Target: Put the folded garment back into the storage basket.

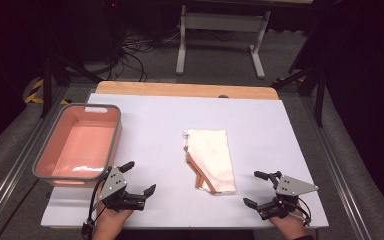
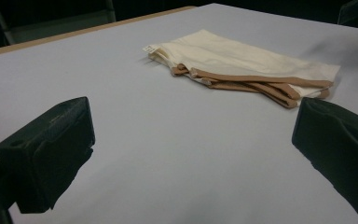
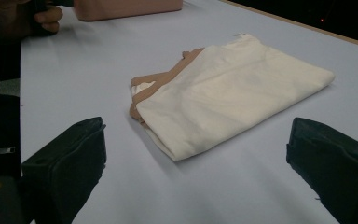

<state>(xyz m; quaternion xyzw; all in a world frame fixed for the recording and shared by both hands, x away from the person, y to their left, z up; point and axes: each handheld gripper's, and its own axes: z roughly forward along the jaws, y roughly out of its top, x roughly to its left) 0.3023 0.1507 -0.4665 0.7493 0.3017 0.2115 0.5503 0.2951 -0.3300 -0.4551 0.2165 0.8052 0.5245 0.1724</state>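
High view: a pale lilac table (image 1: 260, 120) with a wood strip along its far edge carries, from largest to smallest, a pink bin (image 1: 47, 165) with a grey rim at the left, a folded cloth (image 1: 210, 157) near the middle, and the two grippers at the near edge. The left gripper (image 1: 139, 176) sits just beside the bin's near right corner, jaws apart and holding nothing. The right gripper (image 1: 259, 189) rests near the near right edge, jaws likewise spread wide and empty. The cloth lies flat between them, well apart from the bin and touching neither gripper.

The likely step is picking up the cloth. To do it well, I would bring each gripper low to a near corner, slide one jaw under the whole stack and close on all layers, since a pinch on the top layer alone would let the fold fall open.

The cloth is soft, matte cream fabric in a long rectangle, with tan bands along one edge and a small white tag at a far corner. The bin looks like smooth, rigid plastic with rounded corners.
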